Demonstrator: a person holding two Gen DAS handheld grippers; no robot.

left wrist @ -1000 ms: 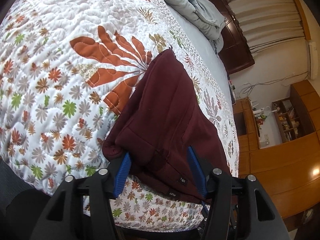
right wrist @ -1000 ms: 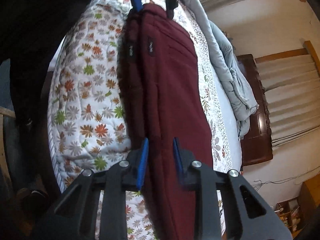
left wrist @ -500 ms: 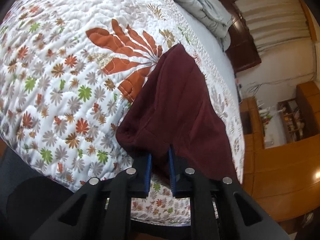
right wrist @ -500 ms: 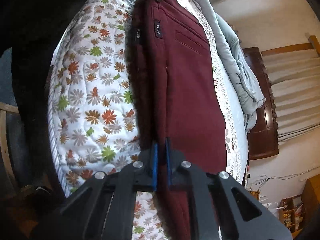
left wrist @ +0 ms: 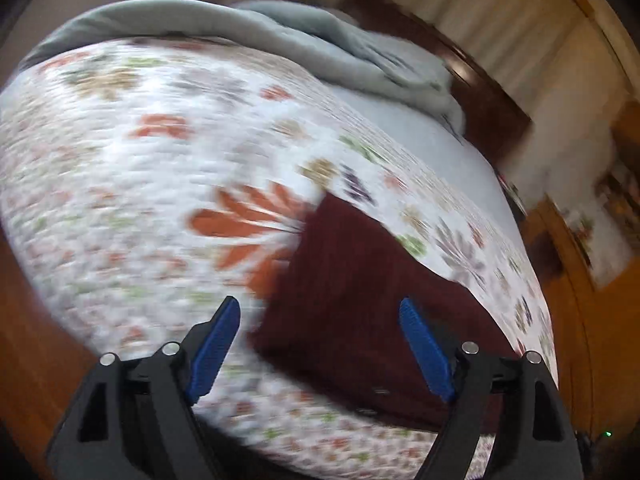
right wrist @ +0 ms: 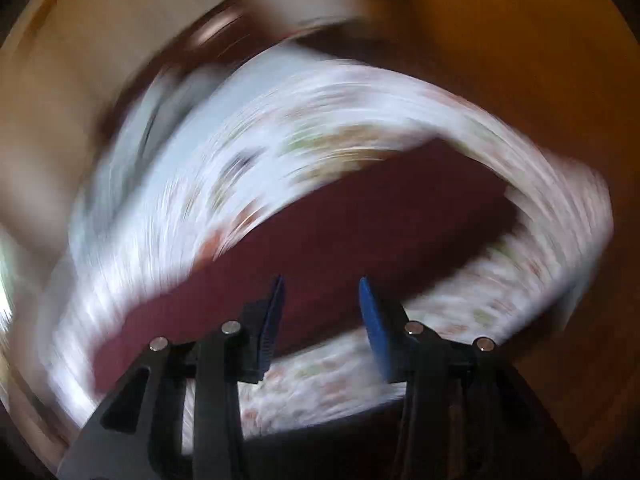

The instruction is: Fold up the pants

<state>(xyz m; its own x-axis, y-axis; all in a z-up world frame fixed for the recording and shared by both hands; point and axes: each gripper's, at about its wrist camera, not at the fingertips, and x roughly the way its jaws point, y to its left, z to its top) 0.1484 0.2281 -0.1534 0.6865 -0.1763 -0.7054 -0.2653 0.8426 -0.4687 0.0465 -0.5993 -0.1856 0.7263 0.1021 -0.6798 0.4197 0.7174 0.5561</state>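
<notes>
The maroon pants (left wrist: 360, 300) lie folded on the floral quilt (left wrist: 140, 200) near the bed's front edge. My left gripper (left wrist: 319, 306) hovers above their near end, jaws opening wide; the blue pads (left wrist: 216, 344) stand clear of the cloth. The right wrist view is badly smeared by motion. There the pants (right wrist: 360, 232) show as a long maroon band across the quilt (right wrist: 280, 140). My right gripper (right wrist: 320, 286) is over them, jaws opening, and its pads (right wrist: 372, 320) press on nothing.
A crumpled grey duvet (left wrist: 320, 52) lies along the bed's far side, before a dark wooden headboard (left wrist: 488, 96). Orange wooden cabinets (left wrist: 580, 300) stand to the right of the bed. The quilt drops off at the bed's front edge (left wrist: 300, 440).
Half a second ago both grippers were shut on the pants. Both have let go and opened. The left gripper has risen and tilted; the right view has swung sharply.
</notes>
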